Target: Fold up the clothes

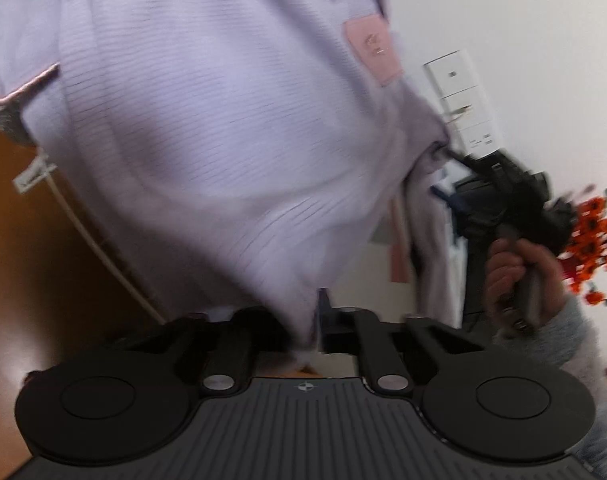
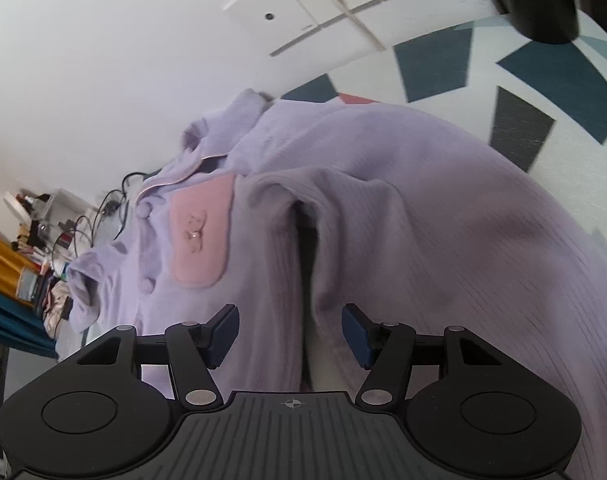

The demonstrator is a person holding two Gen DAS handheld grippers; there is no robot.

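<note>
Lavender ribbed pyjama top (image 2: 383, 200) with pink chest pocket (image 2: 199, 232) hangs clamped in left tool (image 1: 317, 320); right tool (image 2: 290, 336) gapes.

Home: cluttered desk (image 2: 43, 240), patterned rug (image 2: 543, 72)

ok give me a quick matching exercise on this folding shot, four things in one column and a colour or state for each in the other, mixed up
Things:
1. ribbed fleece pyjama top
2. rectangular chest pocket
3. left tongs
4. right tongs

Colour or state:
A. open, pads apart, not pressing the cloth
B. pink
C. shut on the cloth
D. pale lilac

Pairs: 1-D, 2-B, 3-C, 4-A
</note>
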